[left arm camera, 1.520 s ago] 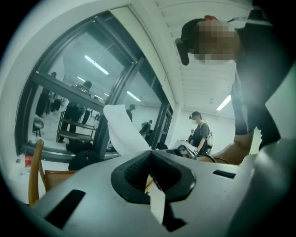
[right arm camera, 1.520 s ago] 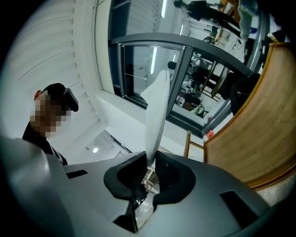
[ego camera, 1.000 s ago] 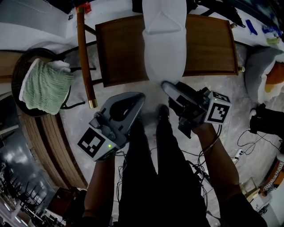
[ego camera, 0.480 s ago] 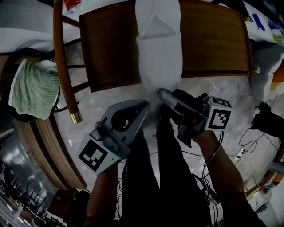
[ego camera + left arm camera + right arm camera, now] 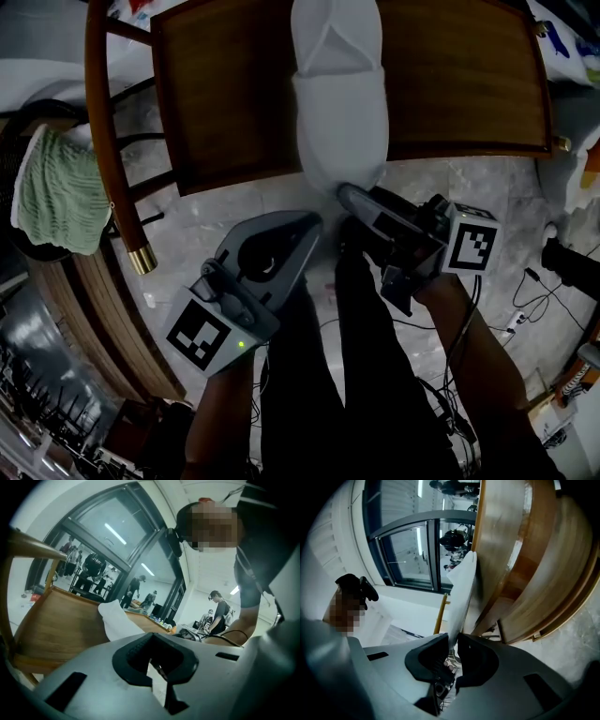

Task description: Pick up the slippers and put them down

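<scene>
White slipper [image 5: 339, 112] lay lengthwise on the wooden chair seat [image 5: 225, 103], with its near end hanging just over the seat's near edge. It was thin, soft fabric with a folded upper at the far end, and it looked limp. The right gripper [image 5: 349, 192] was clamped on that near end, fabric edge [image 5: 461, 597] pinched between the jaws. The left gripper [image 5: 309, 220] hung just to its left, jaws together, nothing in them. My read: grip made, slipper not off the seat; lift and put-down left. Only one slipper in view. A green cloth [image 5: 56, 192] sat well to the left.
</scene>
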{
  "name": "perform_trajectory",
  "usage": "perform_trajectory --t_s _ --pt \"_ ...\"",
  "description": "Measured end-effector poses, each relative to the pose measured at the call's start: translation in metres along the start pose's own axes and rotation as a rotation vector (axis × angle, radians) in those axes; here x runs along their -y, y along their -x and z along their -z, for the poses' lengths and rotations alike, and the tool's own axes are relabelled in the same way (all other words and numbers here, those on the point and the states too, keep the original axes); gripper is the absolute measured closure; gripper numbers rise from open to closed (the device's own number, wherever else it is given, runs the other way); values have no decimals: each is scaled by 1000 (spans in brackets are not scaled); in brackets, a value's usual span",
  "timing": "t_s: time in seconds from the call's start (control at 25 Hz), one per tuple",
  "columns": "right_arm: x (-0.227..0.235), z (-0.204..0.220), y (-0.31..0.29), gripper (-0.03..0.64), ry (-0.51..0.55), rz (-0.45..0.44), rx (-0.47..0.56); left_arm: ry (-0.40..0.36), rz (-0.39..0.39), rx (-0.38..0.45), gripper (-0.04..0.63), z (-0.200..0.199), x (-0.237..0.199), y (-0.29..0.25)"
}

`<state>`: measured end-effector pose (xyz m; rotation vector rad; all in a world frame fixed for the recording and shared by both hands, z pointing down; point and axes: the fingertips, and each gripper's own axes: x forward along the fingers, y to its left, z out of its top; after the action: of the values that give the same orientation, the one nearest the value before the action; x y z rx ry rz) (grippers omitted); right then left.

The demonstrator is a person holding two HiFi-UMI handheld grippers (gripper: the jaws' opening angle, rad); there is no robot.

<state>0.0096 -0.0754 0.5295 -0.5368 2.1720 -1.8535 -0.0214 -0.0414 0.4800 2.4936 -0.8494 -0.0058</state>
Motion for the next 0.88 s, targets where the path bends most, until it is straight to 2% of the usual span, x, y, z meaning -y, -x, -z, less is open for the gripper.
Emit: perform_trajectory --t_s 0.56,0.64,0.72,0.88 --pt "16 -1 3 557 -40 61 20 7 16 -6 592 -1 6 -4" --pt "17 -1 2 531 -32 52 22 8 14 -11 592 1 5 -3" --pt "21 0 3 468 -18 50 10 7 13 -10 592 2 6 -2" --pt "20 7 7 462 -19 57 -7 4 12 -10 592 2 7 -1"
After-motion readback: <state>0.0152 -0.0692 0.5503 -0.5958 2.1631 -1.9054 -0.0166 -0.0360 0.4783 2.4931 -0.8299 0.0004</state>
